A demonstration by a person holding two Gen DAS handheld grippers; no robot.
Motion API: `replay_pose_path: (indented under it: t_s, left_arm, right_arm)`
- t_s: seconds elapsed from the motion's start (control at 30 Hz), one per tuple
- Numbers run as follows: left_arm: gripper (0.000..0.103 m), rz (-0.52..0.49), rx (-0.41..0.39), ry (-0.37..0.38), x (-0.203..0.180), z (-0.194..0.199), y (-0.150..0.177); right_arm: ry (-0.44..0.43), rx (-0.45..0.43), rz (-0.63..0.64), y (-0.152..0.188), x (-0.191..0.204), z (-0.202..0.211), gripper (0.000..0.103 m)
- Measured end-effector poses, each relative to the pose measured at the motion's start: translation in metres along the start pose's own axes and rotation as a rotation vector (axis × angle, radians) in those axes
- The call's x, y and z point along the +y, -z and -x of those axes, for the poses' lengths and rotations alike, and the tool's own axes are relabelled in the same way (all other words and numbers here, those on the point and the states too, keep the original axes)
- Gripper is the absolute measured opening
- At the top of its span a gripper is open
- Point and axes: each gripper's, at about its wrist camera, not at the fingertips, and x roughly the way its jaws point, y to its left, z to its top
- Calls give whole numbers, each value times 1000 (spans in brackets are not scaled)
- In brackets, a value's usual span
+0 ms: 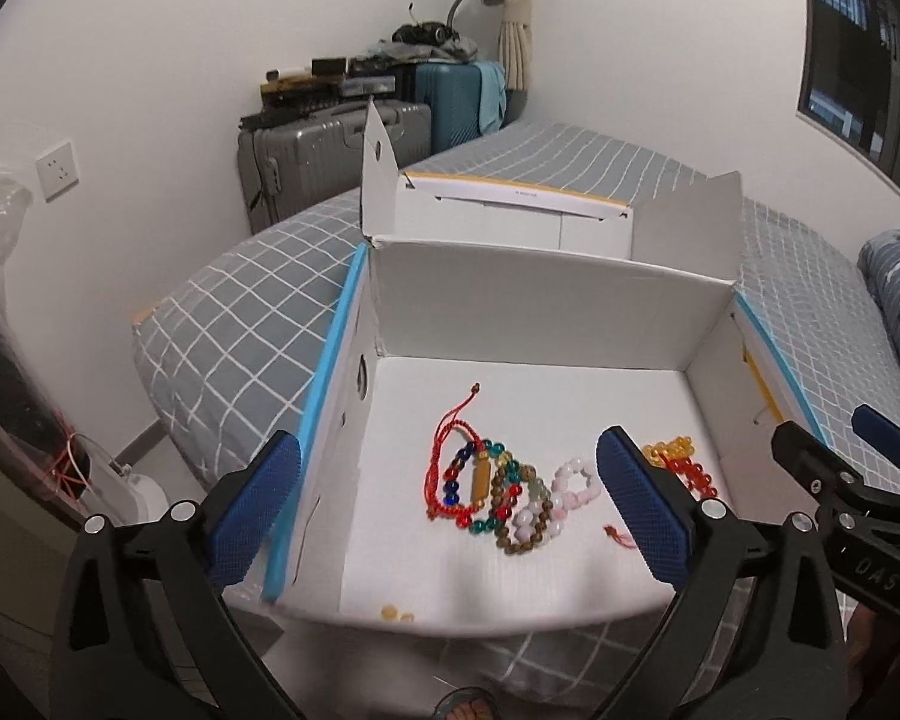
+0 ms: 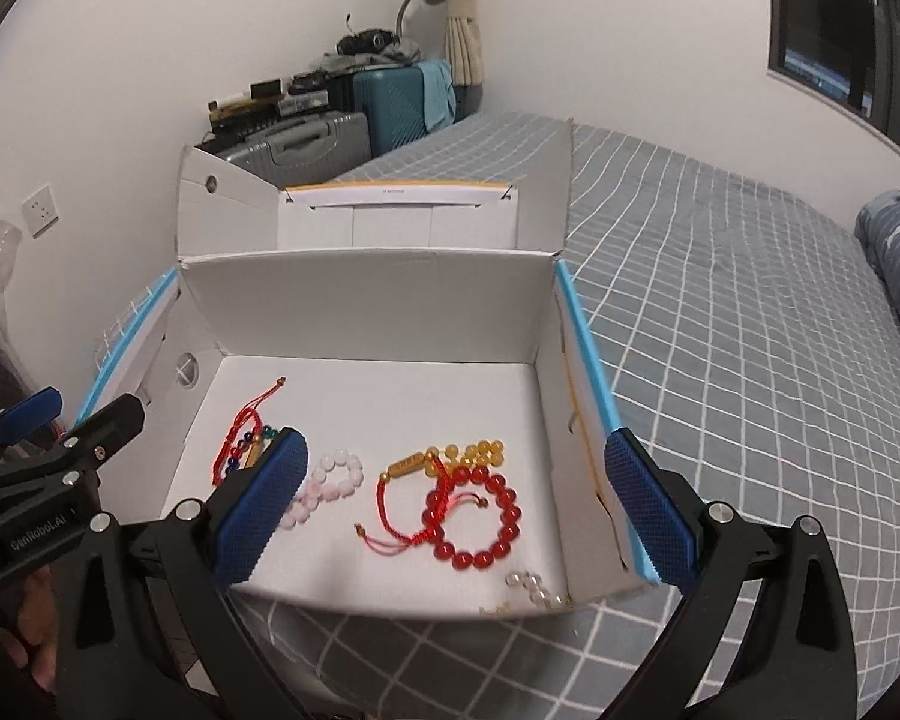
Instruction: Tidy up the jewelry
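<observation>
The white box sits open on the bed, and all the jewelry lies on its floor. At about 9 o'clock are the multicolour bead bracelet and a red cord; the pink bracelet lies at centre, the red bead bracelet and amber beads toward 3 o'clock, and pale beads at 5 o'clock.

Both the left gripper and right gripper hover with fingers spread wide, holding nothing.

The strands look light, limp and slippery; pinching across one side of a loop seems safest. Overlapping strands may snag and lift together, and the box walls crowd any approach from 3 or 9 o'clock.
</observation>
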Motion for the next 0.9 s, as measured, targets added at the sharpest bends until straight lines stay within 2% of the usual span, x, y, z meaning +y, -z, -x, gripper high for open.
replay_pose_path:
  t_s: [0.4, 0.7, 0.9]
  left_arm:
    - [97, -31, -44, 25, 2, 50, 46]
    - [97, -63, -45, 10, -4, 60, 74]
    - [97, -55, -43, 11, -1, 62, 78]
  right_arm:
    - [2, -66, -25, 50, -11, 58, 95]
    - [32, -63, -14, 76, -8, 65, 95]
    - [36, -61, -7, 82, -5, 66, 95]
